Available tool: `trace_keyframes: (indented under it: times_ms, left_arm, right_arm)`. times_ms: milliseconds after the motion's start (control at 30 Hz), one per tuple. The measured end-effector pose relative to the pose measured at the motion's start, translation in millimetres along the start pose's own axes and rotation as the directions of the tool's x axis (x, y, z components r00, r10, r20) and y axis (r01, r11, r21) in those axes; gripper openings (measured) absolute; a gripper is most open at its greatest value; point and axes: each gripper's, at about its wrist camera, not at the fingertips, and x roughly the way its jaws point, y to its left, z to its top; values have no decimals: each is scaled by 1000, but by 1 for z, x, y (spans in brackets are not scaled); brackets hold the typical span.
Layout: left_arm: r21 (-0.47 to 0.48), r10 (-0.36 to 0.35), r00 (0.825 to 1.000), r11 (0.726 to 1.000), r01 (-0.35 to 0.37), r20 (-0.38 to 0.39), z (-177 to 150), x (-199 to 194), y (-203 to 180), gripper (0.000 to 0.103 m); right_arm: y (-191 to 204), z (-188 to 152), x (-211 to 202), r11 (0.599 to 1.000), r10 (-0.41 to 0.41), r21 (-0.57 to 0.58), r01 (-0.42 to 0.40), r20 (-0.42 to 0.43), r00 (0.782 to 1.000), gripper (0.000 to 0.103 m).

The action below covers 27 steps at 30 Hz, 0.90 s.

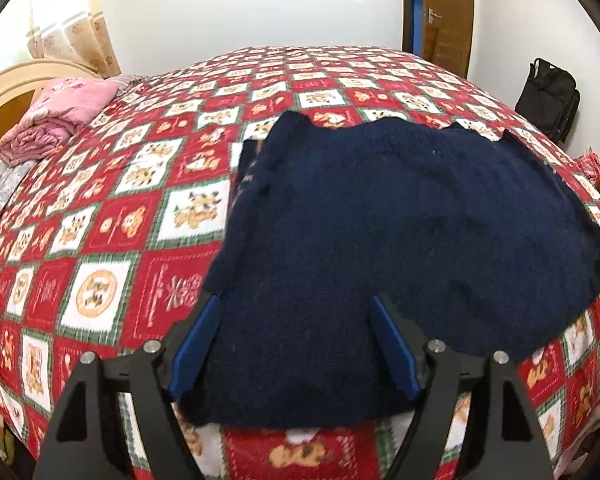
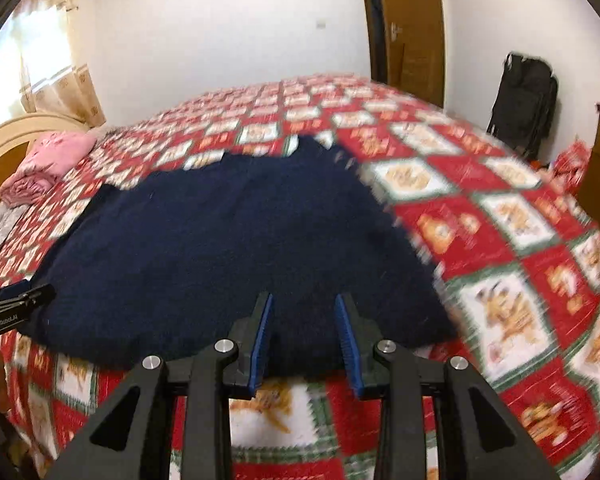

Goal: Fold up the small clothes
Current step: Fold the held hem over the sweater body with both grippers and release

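A dark navy knitted garment [image 1: 400, 220] lies spread flat on the bed's red patchwork cover [image 1: 112, 240]. In the left wrist view my left gripper [image 1: 295, 300] hangs over the garment's near left part. Its blue pads [image 1: 196, 344] stand wide apart, the knit lies between them and nothing is pinched. The right wrist view is blurred. In it my right gripper [image 2: 304, 296] is over the near edge of the same garment [image 2: 220, 240]. Its jaws are a narrow gap apart, and the cloth lies flat in that gap. The left tool's black frame [image 2: 12, 308] shows at that view's left edge.
A folded pink blanket [image 1: 60, 116] sits at the head of the bed beside a beige headboard [image 1: 8, 88]. A black bag [image 1: 548, 100] leans on the wall at the right, beside a brown door [image 1: 444, 12]. The bed's near edge [image 2: 284, 420] runs under my grippers.
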Motion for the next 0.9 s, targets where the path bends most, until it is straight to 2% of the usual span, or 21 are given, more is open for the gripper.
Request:
trace_keyframes:
  times_ms: [133, 233, 300, 400, 500, 567, 700, 900]
  left_arm:
    - [-6, 0, 1000, 1000, 0, -7, -13, -1, 12, 80]
    - [-37, 19, 1000, 999, -20, -17, -19, -6, 26, 87]
    - [-110, -42, 998, 993, 38, -37, -25, -8, 42, 87]
    - [-185, -87, 995, 980, 76, -52, -28, -9, 56, 87]
    - [-171, -50, 998, 984, 44, -35, -25, -13, 56, 87]
    - [-166, -38, 999, 986, 34, -20, -22, -15, 56, 87]
    - [-184, -78, 997, 980, 76, -7, -20, -13, 58, 87]
    - [-184, -51, 996, 982, 37, -73, -23, 5, 53, 87]
  right_arm:
    - [-11, -3, 11, 998, 29, 61, -28, -16, 999, 34]
    - [-8, 0, 14, 999, 18, 34, -17, -41, 999, 34]
    - [-5, 1, 15, 1000, 6, 12, -5, -51, 999, 34]
    - [-6, 2, 12, 1000, 3, 31, -1, -60, 998, 34]
    - [-5, 1, 0, 998, 3, 65, -1, -34, 999, 34]
    - [3, 2, -13, 999, 1, 44, -1, 13, 1000, 34]
    - [26, 7, -29, 999, 37, -27, -35, 64, 997, 34]
    - [64, 7, -21, 987, 96, -130, -91, 34, 995, 34]
